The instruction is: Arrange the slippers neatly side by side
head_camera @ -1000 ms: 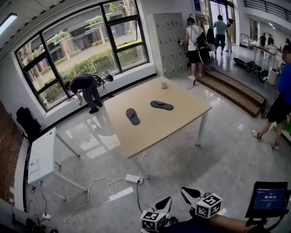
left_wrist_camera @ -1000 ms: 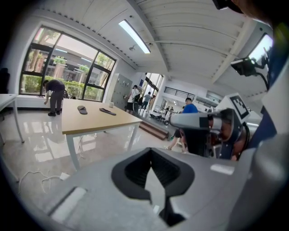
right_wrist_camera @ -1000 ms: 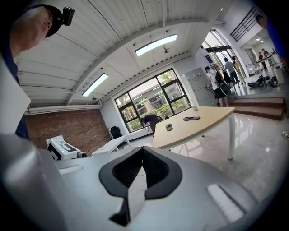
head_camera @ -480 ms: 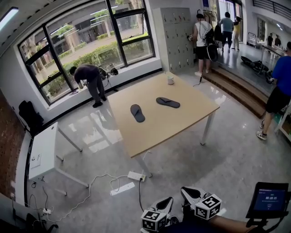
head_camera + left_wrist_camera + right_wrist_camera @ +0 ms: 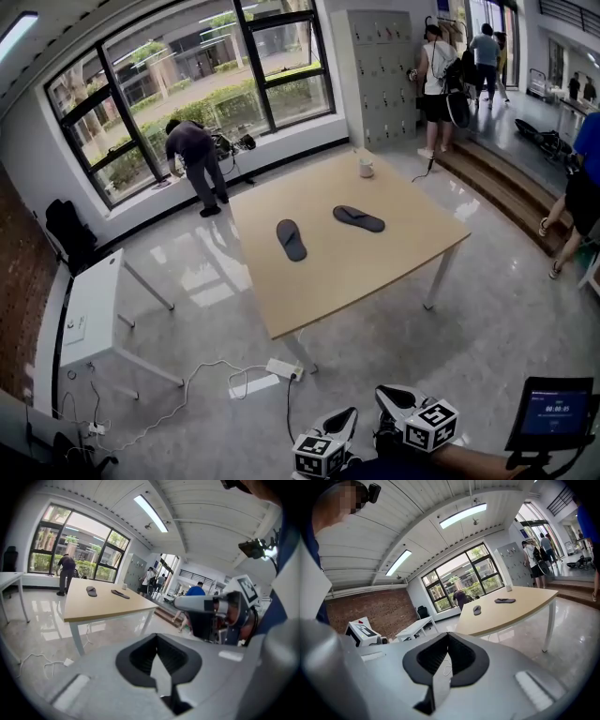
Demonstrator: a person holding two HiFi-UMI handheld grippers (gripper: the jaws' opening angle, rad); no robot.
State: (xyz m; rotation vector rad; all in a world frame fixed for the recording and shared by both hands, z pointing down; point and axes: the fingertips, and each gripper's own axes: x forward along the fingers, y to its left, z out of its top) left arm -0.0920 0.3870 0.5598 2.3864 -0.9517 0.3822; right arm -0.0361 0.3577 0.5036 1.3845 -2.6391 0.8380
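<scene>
Two handheld grippers sit low at the bottom of the head view, side by side. Left gripper [image 5: 345, 413]: jaws fully together, nothing btwn them. Right gripper [image 5: 382, 394], just beside it: jaws also together, empty. Both point fwd, tilted slightly down. Right forearm [image 5: 480, 460] trails behind.

camera: came nearer to the table [image 5: 375, 267], which with both slippers [image 5: 291, 240] now sits more right in head view | person in blue [image 5: 585, 164]: stepped on, now half cut at right edge
</scene>
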